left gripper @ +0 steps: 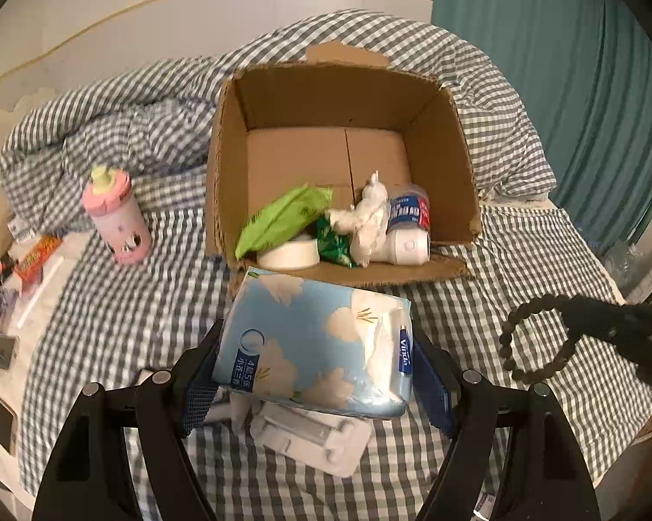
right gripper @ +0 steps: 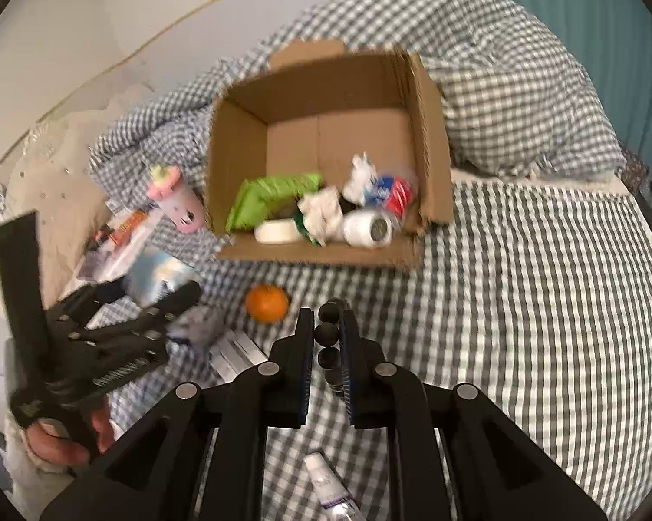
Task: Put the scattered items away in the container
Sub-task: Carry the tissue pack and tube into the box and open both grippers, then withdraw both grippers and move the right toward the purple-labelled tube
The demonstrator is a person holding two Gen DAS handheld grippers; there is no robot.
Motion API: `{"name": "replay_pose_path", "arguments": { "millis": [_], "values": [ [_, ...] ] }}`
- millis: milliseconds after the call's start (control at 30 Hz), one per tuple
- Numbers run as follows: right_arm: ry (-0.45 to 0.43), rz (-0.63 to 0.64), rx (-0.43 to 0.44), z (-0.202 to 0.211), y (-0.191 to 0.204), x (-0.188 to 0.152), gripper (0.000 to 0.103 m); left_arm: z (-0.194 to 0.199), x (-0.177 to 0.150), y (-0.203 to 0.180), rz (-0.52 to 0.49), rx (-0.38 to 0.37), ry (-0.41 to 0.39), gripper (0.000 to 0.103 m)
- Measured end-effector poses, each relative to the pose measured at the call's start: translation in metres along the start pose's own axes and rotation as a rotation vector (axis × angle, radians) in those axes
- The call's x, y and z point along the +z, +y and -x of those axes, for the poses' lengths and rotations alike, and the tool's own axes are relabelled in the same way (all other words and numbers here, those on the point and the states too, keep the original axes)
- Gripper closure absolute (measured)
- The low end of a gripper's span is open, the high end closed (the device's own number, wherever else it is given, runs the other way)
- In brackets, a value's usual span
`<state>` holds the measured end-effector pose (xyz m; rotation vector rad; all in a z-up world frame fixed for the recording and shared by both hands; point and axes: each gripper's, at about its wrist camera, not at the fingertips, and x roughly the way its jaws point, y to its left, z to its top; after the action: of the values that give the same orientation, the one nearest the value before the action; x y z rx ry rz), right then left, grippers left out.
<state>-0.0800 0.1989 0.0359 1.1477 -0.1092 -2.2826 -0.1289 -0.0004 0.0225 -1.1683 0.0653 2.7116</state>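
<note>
The cardboard box (left gripper: 339, 100) is sitting at twelve o'clock on the checked bedcover (left gripper: 521, 269), already holding a green packet (left gripper: 282, 217), a tape roll (left gripper: 289, 256) and a labelled bottle (left gripper: 406, 212). The left gripper (left gripper: 315, 373) is clamping the blue tissue pack (left gripper: 313, 338) across its width, just short of the box's near flap. The right gripper (right gripper: 328, 343), fingers narrow, is pinching a dark bead bracelet (right gripper: 328, 332), hanging at three o'clock in the left view. The risk: the soft pack is bulging between the pads and could be slipping out, or catching on the flap; the beads could be rolling free. Reading "Vinda" on the pack's side, plus "4层5张"; the bottle's lettering is too blurred. An orange (right gripper: 267, 302) and a pink cup (left gripper: 117, 217) are waiting outside the box.
</note>
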Motion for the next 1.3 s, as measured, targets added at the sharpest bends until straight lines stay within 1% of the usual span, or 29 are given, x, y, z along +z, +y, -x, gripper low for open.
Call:
{"name": "replay_pose_path", "arguments": {
  "millis": [67, 133, 267, 333, 433, 500, 533, 633, 700, 733, 767, 800, 833, 867, 900, 967, 1067, 1167, 1300],
  "values": [
    [-0.002, 0.007, 0.017, -0.001, 0.004, 0.012, 0.092, 0.0, 0.013, -0.002, -0.01, -0.007, -0.018, 0.024],
    [-0.011, 0.024, 0.007, -0.004, 0.008, 0.027, 0.092, -0.003, 0.029, -0.002, -0.02, -0.02, -0.036, 0.024],
    [-0.034, 0.036, 0.016, -0.019, 0.01, 0.062, 0.092, -0.022, 0.06, 0.0, -0.044, -0.013, -0.049, 0.024],
    [-0.033, 0.046, 0.006, -0.034, 0.009, 0.082, 0.092, -0.037, 0.076, 0.004, -0.042, -0.004, -0.05, 0.024],
    [-0.004, 0.06, 0.003, -0.06, 0.006, 0.112, 0.092, -0.064, 0.104, 0.014, -0.002, 0.0, -0.033, 0.024],
    [-0.001, 0.075, -0.011, -0.074, 0.005, 0.131, 0.092, -0.08, 0.122, 0.017, 0.003, 0.011, -0.03, 0.024],
    [-0.002, 0.08, -0.022, -0.081, 0.005, 0.14, 0.092, -0.089, 0.133, 0.018, -0.001, 0.019, -0.037, 0.024],
    [-0.008, 0.08, -0.039, -0.101, 0.0, 0.163, 0.092, -0.108, 0.152, 0.012, -0.021, 0.05, -0.063, 0.024],
    [-0.004, 0.081, -0.056, -0.115, -0.004, 0.171, 0.092, -0.12, 0.158, 0.012, -0.021, 0.067, -0.074, 0.021],
    [0.001, 0.087, -0.072, -0.123, -0.005, 0.173, 0.09, -0.125, 0.159, 0.011, -0.019, 0.071, -0.077, 0.018],
    [0.009, 0.094, -0.091, -0.129, -0.007, 0.174, 0.084, -0.129, 0.158, 0.012, -0.015, 0.079, -0.077, 0.005],
    [0.013, 0.087, -0.115, -0.132, -0.009, 0.173, 0.063, -0.132, 0.155, 0.012, -0.011, 0.103, -0.075, 0.0],
    [0.007, 0.065, -0.143, -0.132, -0.013, 0.172, 0.036, -0.135, 0.152, 0.014, -0.006, 0.146, -0.077, 0.0],
    [-0.004, 0.042, -0.145, -0.13, -0.018, 0.169, 0.026, -0.137, 0.149, 0.016, -0.007, 0.161, -0.069, 0.0],
    [-0.013, 0.023, -0.126, -0.126, -0.021, 0.167, 0.023, -0.14, 0.146, 0.019, -0.01, 0.152, -0.053, 0.0],
    [-0.01, 0.003, -0.098, -0.117, -0.026, 0.162, 0.023, -0.142, 0.14, 0.026, 0.008, 0.15, -0.016, 0.0],
    [-0.011, -0.003, -0.107, -0.096, -0.025, 0.154, 0.023, -0.129, 0.13, 0.033, 0.035, 0.12, 0.002, 0.0],
    [-0.017, 0.009, -0.119, -0.063, -0.02, 0.14, 0.023, -0.102, 0.119, 0.036, 0.05, 0.09, 0.008, 0.0],
    [-0.033, 0.021, -0.108, -0.016, -0.01, 0.114, 0.023, -0.053, 0.103, 0.032, 0.055, 0.072, 0.0, 0.0]
  ]
}}
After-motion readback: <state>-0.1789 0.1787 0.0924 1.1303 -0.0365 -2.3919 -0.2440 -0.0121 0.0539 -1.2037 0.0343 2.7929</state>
